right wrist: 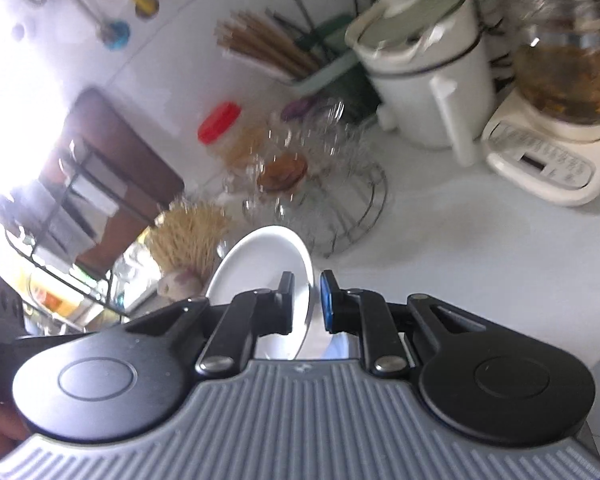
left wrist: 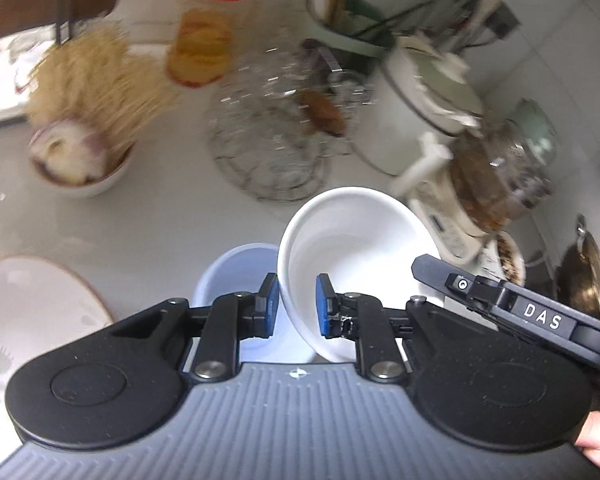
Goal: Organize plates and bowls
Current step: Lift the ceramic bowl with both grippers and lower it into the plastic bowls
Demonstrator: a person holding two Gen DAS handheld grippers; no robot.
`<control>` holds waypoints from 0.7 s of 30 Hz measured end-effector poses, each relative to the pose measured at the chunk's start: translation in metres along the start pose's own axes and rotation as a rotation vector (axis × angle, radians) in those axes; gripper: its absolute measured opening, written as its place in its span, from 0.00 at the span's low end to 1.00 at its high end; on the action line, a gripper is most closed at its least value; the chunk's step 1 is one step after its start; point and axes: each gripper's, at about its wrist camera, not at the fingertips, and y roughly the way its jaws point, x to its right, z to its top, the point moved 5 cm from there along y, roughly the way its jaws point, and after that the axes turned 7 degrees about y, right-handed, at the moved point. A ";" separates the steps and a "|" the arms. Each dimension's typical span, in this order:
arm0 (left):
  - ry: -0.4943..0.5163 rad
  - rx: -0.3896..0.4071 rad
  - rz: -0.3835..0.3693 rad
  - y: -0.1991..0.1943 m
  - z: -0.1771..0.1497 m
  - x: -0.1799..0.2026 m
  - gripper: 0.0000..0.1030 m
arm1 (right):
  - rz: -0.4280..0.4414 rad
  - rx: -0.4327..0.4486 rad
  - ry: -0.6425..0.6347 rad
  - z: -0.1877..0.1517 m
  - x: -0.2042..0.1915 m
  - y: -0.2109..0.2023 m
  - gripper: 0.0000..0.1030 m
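Note:
In the left wrist view my left gripper (left wrist: 296, 306) is shut on the near rim of a white bowl (left wrist: 356, 248), which is tilted above the counter. A pale blue bowl (left wrist: 240, 276) stands on the counter just below and to the left of it. The other gripper's black finger (left wrist: 500, 300) reaches the white bowl's right side. In the right wrist view my right gripper (right wrist: 306, 304) is shut on the rim of the same white bowl (right wrist: 260, 264), held tilted. A floral plate (left wrist: 28, 320) lies at the lower left.
A bowl with onions and a straw brush (left wrist: 80, 136) stands at the left. A wire rack of glasses (left wrist: 284, 132), a red-capped jar (left wrist: 208, 28), a white cooker (left wrist: 420, 108) and a glass kettle (left wrist: 496, 172) line the back. A wok (left wrist: 584, 276) sits far right.

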 end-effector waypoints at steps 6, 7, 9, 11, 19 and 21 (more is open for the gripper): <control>-0.051 -0.017 0.068 0.015 -0.009 -0.026 0.20 | -0.013 -0.083 -0.094 -0.011 -0.008 0.033 0.16; -0.052 -0.025 0.081 0.018 -0.011 -0.028 0.21 | -0.017 -0.095 -0.107 -0.015 -0.009 0.037 0.16; -0.050 -0.035 0.091 0.020 -0.016 -0.034 0.21 | -0.029 -0.110 -0.126 -0.021 -0.009 0.044 0.16; -0.059 -0.047 0.097 0.024 -0.020 -0.039 0.21 | -0.038 -0.124 -0.129 -0.027 -0.008 0.050 0.16; -0.062 -0.047 0.077 0.031 -0.024 -0.042 0.22 | -0.086 -0.155 -0.149 -0.033 -0.003 0.057 0.18; -0.044 -0.045 0.083 0.030 -0.022 -0.039 0.22 | -0.099 -0.147 -0.158 -0.034 -0.004 0.058 0.18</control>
